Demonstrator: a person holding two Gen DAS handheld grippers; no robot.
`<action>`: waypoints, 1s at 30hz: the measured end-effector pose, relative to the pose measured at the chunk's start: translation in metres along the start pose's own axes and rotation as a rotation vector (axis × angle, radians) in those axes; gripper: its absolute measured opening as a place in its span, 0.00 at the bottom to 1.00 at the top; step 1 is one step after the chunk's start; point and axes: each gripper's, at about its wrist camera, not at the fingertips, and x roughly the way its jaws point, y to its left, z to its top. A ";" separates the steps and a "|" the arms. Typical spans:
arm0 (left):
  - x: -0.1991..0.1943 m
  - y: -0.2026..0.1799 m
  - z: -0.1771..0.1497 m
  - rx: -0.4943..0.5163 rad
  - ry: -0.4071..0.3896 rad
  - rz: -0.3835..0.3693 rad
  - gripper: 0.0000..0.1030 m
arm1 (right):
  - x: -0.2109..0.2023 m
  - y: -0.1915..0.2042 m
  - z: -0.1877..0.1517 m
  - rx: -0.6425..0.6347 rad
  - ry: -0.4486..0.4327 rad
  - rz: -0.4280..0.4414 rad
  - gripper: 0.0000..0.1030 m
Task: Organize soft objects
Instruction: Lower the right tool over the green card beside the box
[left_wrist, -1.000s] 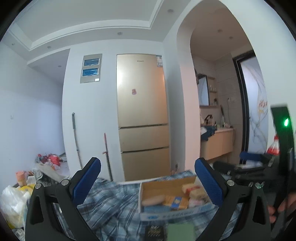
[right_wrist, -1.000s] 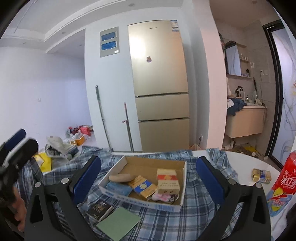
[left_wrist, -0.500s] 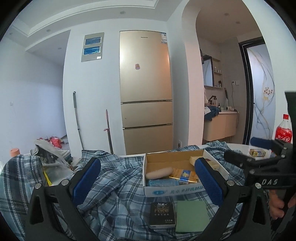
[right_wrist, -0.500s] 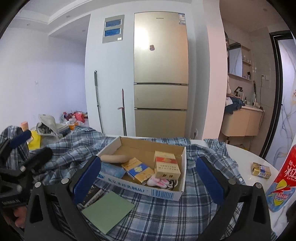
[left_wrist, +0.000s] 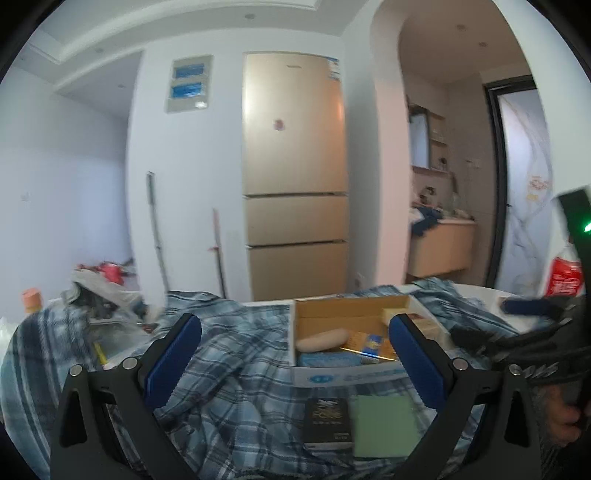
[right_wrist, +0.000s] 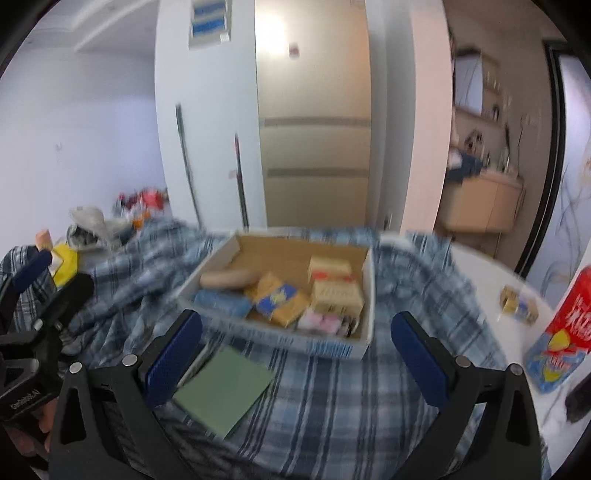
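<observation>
Across the bench the plaid cloth (right_wrist: 369, 413) lies rumpled under the cardboard box (right_wrist: 295, 291); light, limp, it should bunch, so I'd pinch a raised fold at near left. My left gripper (left_wrist: 295, 358) and right gripper (right_wrist: 295, 354) gape wide, empty

1. The left claw (left_wrist: 294, 349) has two black angular arms with blue ribbed pads on the inner faces of its fingers (left_wrist: 173, 360).
2. Silver round screws sit on each arm near the pads.
3. The right claw (right_wrist: 295, 349) is built the same: black frame, blue pads, silver screws.
4. The left claw's body carries small white lettering in the right wrist view.
</observation>
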 end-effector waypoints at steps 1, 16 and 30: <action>0.000 0.000 0.003 0.000 0.017 0.028 1.00 | 0.005 0.001 -0.001 0.016 0.046 0.004 0.99; 0.022 0.029 -0.005 -0.083 0.194 0.110 0.93 | 0.078 0.055 -0.029 0.059 0.447 0.026 0.83; 0.036 0.031 -0.013 -0.094 0.264 0.110 0.90 | 0.118 0.053 -0.040 0.135 0.568 -0.005 0.83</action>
